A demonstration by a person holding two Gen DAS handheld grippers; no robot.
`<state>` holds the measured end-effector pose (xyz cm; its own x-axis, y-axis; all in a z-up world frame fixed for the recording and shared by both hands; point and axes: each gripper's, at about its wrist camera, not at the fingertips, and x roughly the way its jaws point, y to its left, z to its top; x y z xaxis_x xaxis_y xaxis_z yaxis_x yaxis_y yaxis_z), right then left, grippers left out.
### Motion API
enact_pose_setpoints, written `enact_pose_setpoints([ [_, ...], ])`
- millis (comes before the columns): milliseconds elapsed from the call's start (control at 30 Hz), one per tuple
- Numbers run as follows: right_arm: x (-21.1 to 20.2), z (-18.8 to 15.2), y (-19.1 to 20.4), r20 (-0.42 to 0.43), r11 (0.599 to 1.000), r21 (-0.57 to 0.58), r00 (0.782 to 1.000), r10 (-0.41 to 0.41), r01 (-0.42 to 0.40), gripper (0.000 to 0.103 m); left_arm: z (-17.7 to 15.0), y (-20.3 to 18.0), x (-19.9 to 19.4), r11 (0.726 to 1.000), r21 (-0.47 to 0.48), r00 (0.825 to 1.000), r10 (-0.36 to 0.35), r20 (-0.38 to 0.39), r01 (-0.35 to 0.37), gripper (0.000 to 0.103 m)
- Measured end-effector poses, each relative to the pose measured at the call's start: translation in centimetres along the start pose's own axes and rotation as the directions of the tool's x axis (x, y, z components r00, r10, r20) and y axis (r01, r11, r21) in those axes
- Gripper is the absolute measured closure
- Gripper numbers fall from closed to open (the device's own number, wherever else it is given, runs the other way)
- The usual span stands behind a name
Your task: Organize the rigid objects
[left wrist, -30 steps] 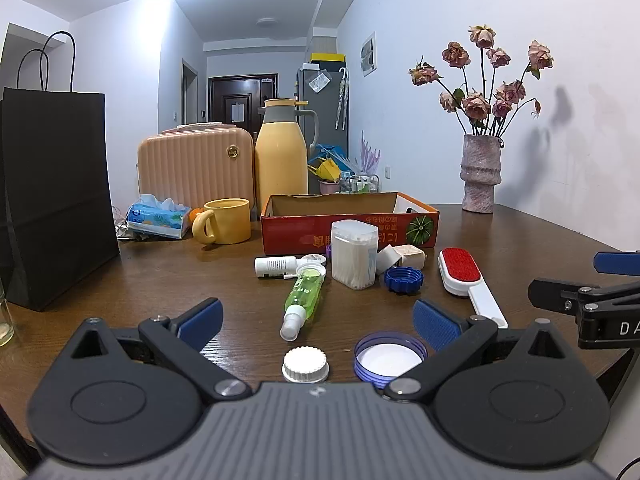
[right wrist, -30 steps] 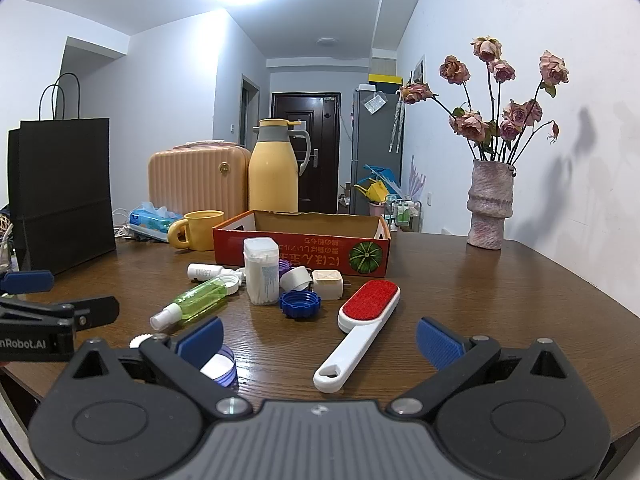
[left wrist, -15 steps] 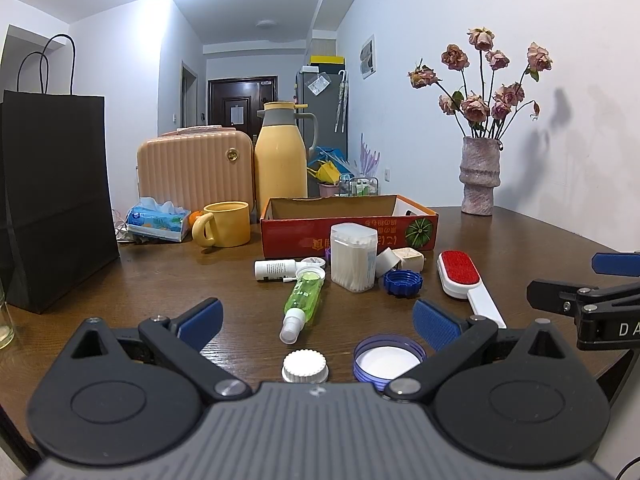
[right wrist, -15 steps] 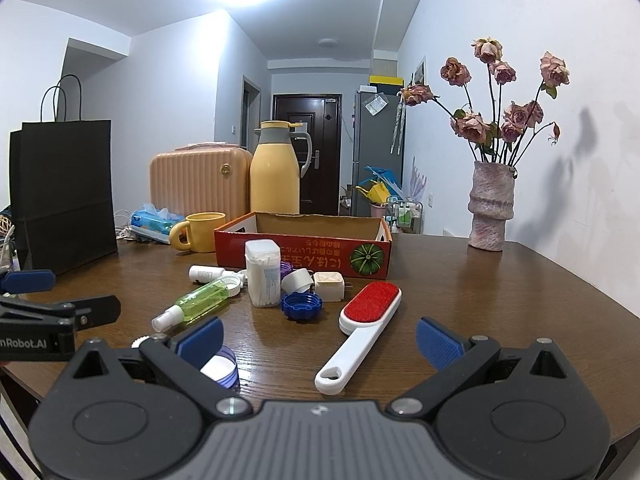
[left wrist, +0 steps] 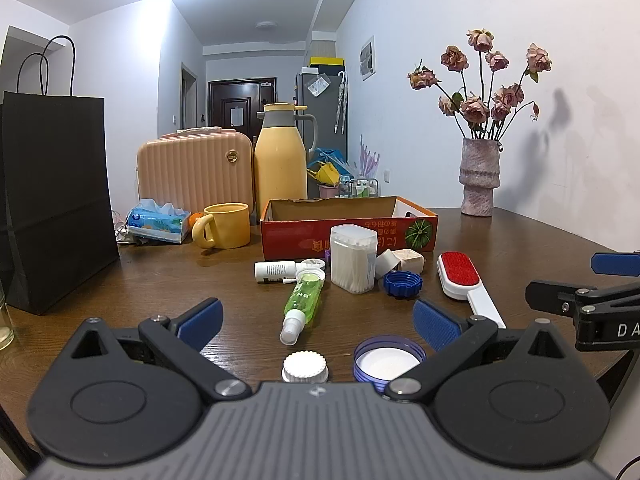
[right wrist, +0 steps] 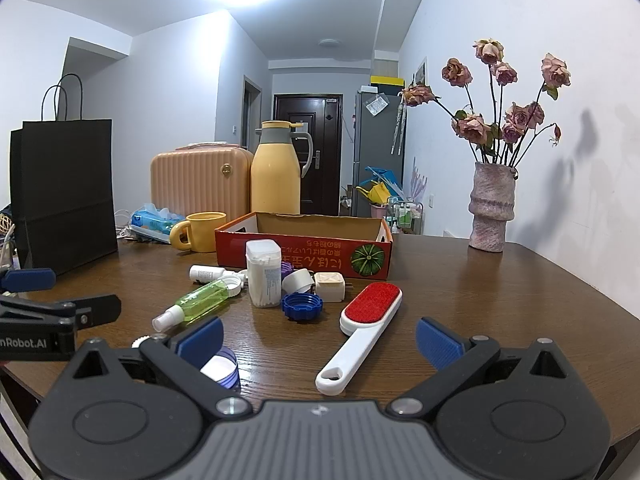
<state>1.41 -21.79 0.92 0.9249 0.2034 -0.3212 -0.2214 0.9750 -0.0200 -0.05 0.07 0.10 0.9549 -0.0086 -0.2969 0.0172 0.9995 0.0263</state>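
Bare wooden table [right wrist: 500,300] lies to the right of the lint brush [right wrist: 362,330], open as far as the vase [right wrist: 491,206] by the wall. A second bare stretch runs between the paper bag [left wrist: 56,200] and the green spray bottle [left wrist: 303,300]. The approach to the open-topped cardboard box [right wrist: 304,250] is blocked along its front by a cluster: cotton-swab tub [right wrist: 263,274], blue cap [right wrist: 301,306], white tube [left wrist: 276,271] and small white blocks. 2 lids [left wrist: 388,362] lie at the near edge. Mug [left wrist: 224,226], thermos and case crowd the far left.

Small rigid items [left wrist: 352,260] strewn before open red cardboard box [left wrist: 348,220]
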Motion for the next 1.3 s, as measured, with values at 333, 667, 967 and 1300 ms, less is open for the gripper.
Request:
enact_pose_setpoints([
  [333, -0.1, 0.1, 0.1, -0.001, 1.0, -0.003, 1.0, 0.002, -0.002, 0.0, 0.0, 0.0, 0.0, 1.0, -0.001, 1.0, 0.0, 0.001, 0.0, 0.0],
  [667, -0.1, 0.1, 0.1, -0.001, 1.0, -0.004, 1.0, 0.002, -0.002, 0.0, 0.0, 0.0, 0.0, 1.0, -0.001, 1.0, -0.001, 0.002, 0.001, 0.0],
  [967, 0.0, 0.1, 0.1, -0.003, 1.0, -0.004, 1.0, 0.002, -0.002, 0.0, 0.0, 0.0, 0.0, 1.0, -0.002, 1.0, -0.001, 0.003, 0.001, 0.0],
  [1300, 0.6, -0.3, 0.1, -0.013, 1.0, -0.008, 1.0, 0.004, -0.004, 0.0, 0.9, -0.2, -1.4, 1.0, -0.003, 1.0, 0.001, -0.001, -0.001, 0.0],
])
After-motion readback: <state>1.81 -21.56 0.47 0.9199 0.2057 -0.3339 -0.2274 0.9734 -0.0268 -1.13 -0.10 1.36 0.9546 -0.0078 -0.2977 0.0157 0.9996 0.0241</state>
